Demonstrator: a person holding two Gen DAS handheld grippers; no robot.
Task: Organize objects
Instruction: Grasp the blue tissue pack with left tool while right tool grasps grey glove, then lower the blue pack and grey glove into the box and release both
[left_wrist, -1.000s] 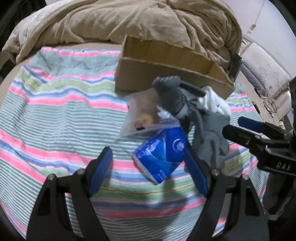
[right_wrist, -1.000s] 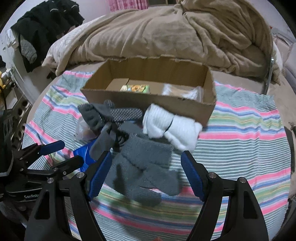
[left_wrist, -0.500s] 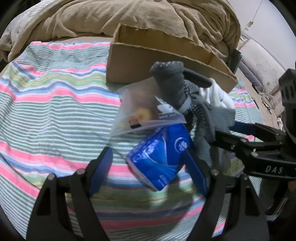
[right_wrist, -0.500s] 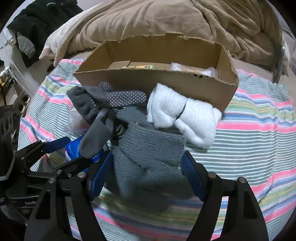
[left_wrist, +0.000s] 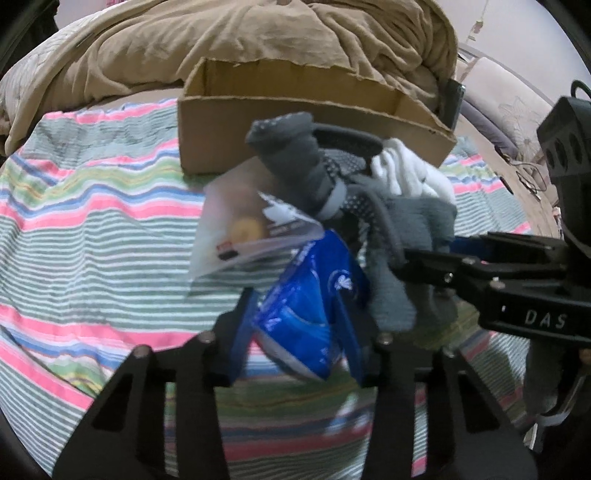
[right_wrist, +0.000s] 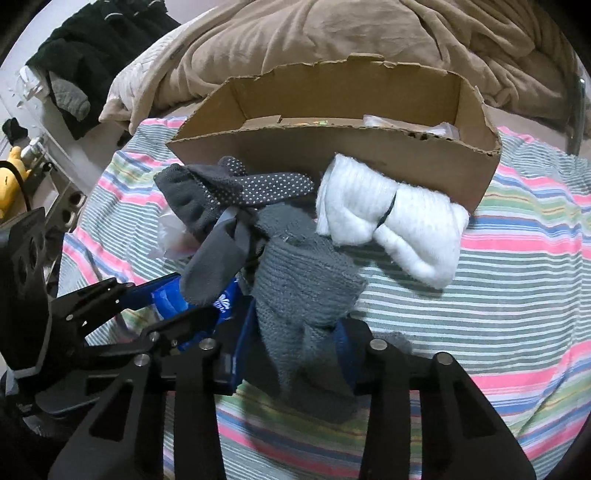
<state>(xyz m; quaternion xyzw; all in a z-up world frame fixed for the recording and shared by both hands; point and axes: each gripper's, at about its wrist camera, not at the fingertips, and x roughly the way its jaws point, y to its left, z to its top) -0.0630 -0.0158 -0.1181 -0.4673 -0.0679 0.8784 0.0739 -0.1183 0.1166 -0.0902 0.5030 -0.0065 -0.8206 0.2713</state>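
Note:
My left gripper is shut on a blue tissue pack, also seen in the right wrist view. My right gripper is shut on grey knitted socks, which show in the left wrist view. A dark grey dotted sock pair and a clear snack bag lie on the pile just beyond. A white sock bundle rests against the cardboard box.
The open cardboard box stands on a striped sheet, with a few small items inside. A rumpled tan blanket lies behind it. Dark clothes hang at far left.
Both grippers have closed: the left onto the blue tissue pack, the right onto the grey socks. Both moved forward toward the pile and box.

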